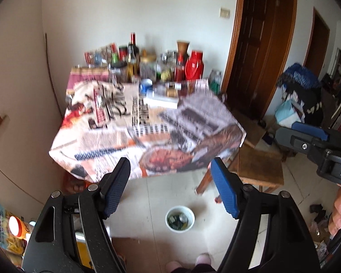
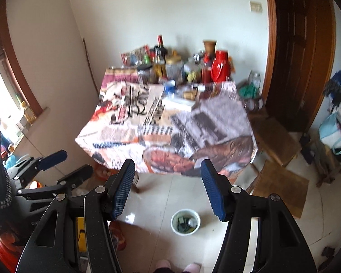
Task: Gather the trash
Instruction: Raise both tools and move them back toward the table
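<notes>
At the far left, a window sill (image 2: 28, 116) with bottles is seen. The left gripper (image 1: 170, 186) is held above the floor, its fingers (image 1: 116, 188) apart with nothing between them. Beyond, a counter (image 1: 102, 136) draped in a newspaper-print cloth carries crowded bottles and a red thermos (image 1: 194, 64) at its far edge. A white bin (image 1: 180, 218) (trash already inside) stands on the floor tiles near the person's slippers (image 1: 203, 259). The right gripper (image 2: 168, 190) is likewise spread and empty. Wooden stools (image 2: 282, 186) stand at right.

table: far, centre, newspaper-print cloth (image 1: 116, 134)
red flask: far right on table (image 1: 194, 64)
wooden stool: right of table (image 1: 259, 168)
</notes>
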A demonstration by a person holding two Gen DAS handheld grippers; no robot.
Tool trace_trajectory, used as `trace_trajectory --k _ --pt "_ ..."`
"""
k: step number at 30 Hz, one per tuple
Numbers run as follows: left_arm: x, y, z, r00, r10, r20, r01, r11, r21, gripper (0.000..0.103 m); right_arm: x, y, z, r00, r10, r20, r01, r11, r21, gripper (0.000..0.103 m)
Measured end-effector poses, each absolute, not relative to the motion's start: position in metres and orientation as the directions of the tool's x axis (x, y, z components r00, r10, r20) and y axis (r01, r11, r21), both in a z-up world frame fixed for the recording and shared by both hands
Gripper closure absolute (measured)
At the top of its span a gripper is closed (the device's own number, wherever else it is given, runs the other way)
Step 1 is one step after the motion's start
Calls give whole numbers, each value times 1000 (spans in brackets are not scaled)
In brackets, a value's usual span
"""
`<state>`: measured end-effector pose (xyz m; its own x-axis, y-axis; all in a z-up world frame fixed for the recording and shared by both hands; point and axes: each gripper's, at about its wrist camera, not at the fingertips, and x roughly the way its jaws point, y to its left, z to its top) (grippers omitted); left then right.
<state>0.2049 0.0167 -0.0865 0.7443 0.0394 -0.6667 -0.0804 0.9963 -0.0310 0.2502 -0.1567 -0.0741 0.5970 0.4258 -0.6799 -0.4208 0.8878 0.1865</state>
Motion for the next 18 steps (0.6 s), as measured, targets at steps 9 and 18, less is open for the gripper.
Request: trace_trajectory --k 9,18 --pt "212 24 -54 814 56 -578 -96 995 -39 13 258 -169 -49 691 392 -608 -383 911 151 20" --pt "294 8 -54 818 102 -565 -138 990 -21 13 335 -191 -52 700 419 -578 -393 902 179 18"
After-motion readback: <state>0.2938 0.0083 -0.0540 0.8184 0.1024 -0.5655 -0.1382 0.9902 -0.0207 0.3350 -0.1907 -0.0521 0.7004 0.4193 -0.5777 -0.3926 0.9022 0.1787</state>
